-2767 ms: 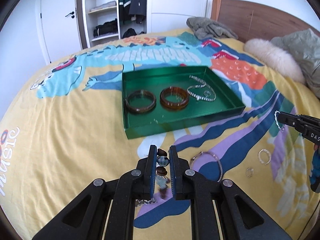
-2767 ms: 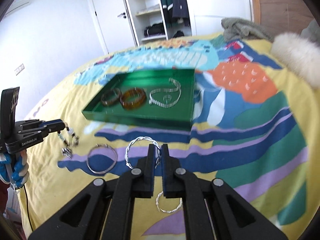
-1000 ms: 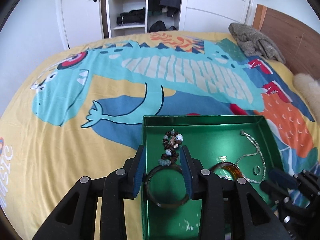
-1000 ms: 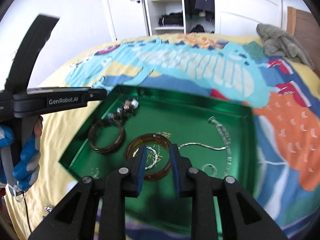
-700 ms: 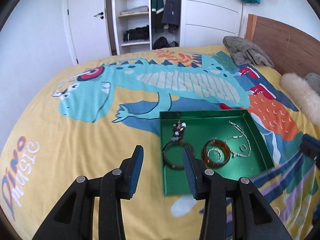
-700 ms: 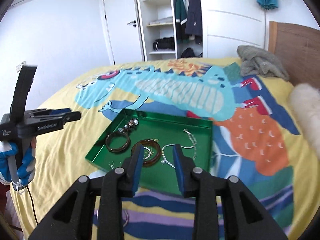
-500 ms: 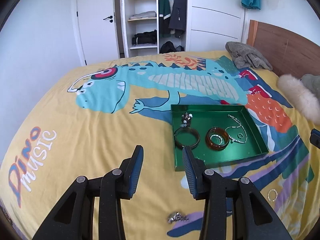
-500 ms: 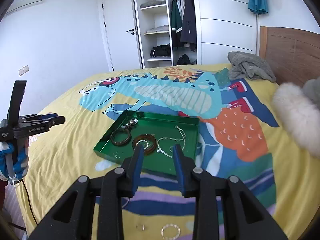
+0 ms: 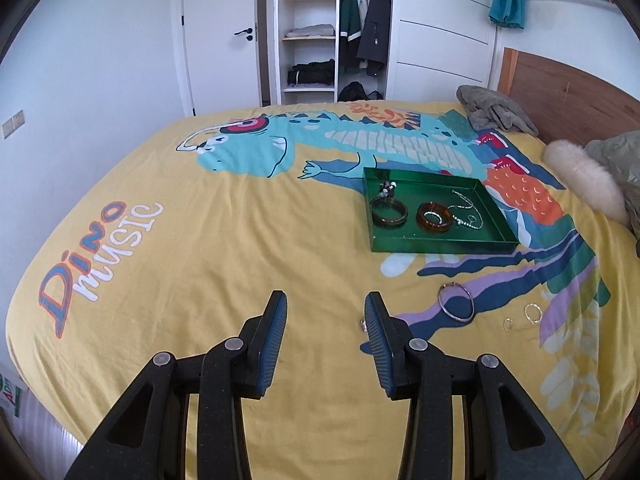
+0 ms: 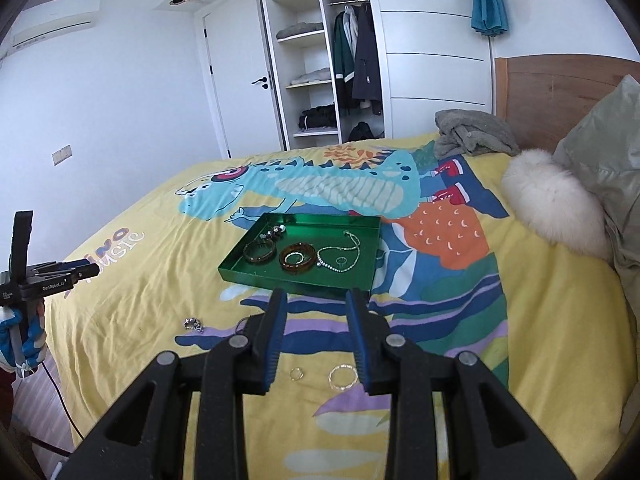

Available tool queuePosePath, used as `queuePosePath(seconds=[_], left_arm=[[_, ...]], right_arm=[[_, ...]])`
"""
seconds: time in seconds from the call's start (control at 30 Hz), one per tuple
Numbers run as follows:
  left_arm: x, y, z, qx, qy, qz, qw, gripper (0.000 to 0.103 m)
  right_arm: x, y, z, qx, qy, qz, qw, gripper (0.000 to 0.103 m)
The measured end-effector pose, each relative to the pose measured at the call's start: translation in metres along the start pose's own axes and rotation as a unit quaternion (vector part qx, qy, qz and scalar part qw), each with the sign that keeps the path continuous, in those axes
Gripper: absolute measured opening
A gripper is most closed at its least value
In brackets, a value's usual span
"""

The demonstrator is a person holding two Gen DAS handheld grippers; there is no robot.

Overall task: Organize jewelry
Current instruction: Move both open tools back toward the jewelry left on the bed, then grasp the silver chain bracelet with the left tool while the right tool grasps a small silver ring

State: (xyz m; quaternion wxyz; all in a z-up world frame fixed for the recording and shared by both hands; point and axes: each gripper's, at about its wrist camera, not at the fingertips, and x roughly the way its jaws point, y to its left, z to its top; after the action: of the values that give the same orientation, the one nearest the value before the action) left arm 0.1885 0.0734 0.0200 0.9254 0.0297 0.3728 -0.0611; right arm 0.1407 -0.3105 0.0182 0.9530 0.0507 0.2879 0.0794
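Now your left hand-held gripper (image 9: pixel 325 312) and right hand-held gripper (image 10: pixel 316 304) both gape empty; the tray (image 10: pixel 256 276) of bracelets lies ahead, with what look like loose rings (image 10: pixel 342 376) beneath the right one.

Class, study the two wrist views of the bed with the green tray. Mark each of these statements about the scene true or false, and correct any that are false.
1. Both the left gripper and the right gripper are open and hold nothing. True.
2. The green tray is empty. False: it holds two bangles, a chain, a bead bracelet and small rings.
3. A thin silver bangle lies on the bedspread, outside the tray. True.
4. The amber bangle lies on the bedspread. False: it lies in the tray.
5. A small silver ring lies inside the amber bangle. True.
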Motion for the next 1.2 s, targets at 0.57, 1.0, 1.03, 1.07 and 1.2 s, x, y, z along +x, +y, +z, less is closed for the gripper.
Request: queuePosePath(seconds=[0.57,1.0,1.03,1.07,1.2], left_arm=[[0.034,-0.018,-0.053,0.026,0.033,-0.013,0.999,0.04],[0.129,-0.035,-0.061,0.024,0.09,-0.075,0.9928,0.048],[0.135,-0.036,-0.06,0.025,0.093,-0.076,0.9925,0.048],[0.143,-0.039,-0.059,0.026,0.097,-0.076,0.9921,0.048],[0.166,-0.051,-0.054,0.038,0.104,-0.071,0.9913,0.048]], right_arm=[[0.018,0.007,-0.059,0.026,0.041,0.028,0.998,0.029],[0.137,0.021,-0.11,0.021,0.139,0.065,0.988,0.031],[0.145,0.02,-0.113,0.02,0.145,0.064,0.987,0.031],[0.151,0.019,-0.115,0.021,0.149,0.064,0.987,0.031],[0.169,0.016,-0.121,0.018,0.16,0.065,0.985,0.032]])
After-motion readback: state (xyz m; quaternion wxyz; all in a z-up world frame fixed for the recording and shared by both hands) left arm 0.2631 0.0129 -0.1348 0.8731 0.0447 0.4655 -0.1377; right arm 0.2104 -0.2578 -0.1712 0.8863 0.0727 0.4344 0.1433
